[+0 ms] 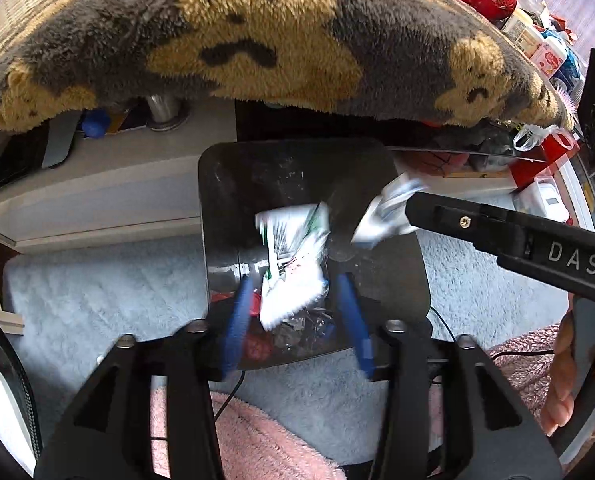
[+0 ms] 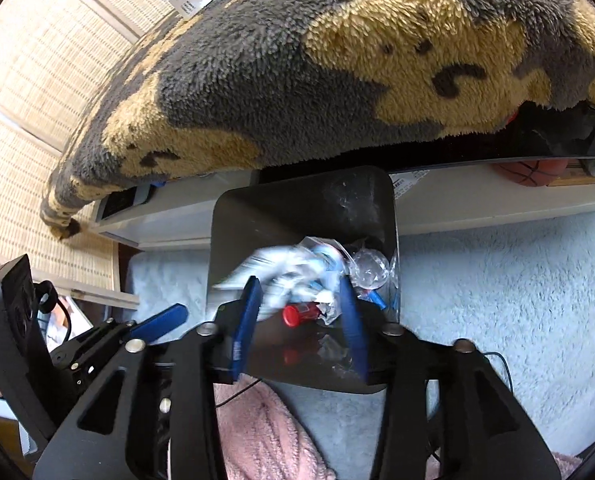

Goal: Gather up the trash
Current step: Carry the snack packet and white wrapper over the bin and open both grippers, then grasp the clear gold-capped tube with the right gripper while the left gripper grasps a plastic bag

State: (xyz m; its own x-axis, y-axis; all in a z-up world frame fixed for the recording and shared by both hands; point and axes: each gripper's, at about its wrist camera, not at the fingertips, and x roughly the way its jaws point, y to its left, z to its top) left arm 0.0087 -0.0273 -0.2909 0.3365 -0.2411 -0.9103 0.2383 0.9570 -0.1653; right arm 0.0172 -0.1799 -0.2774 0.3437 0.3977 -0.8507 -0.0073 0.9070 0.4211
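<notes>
A black trash bin (image 1: 217, 208) stands on the pale blue rug below a blanket-covered table; it also shows in the right wrist view (image 2: 233, 232). My left gripper (image 1: 295, 292) is open right above the bin, and a white and green wrapper (image 1: 293, 240), blurred, is between and just beyond its blue fingers (image 1: 239, 312), loose over the bin. My right gripper (image 2: 301, 296) is open above the bin with a blurred white and blue wrapper (image 2: 285, 268) between its fingers; that wrapper shows at its tip in the left wrist view (image 1: 385, 212). Inside the bin lie a red cap (image 2: 295, 314) and clear plastic (image 2: 369, 266).
A grey and tan fleece blanket (image 1: 257, 40) hangs over the table edge above the bin. A white low shelf (image 1: 97, 192) runs behind the bin. A pink fleece (image 1: 257, 440) lies near me. Cluttered items (image 1: 537, 40) sit at the far right.
</notes>
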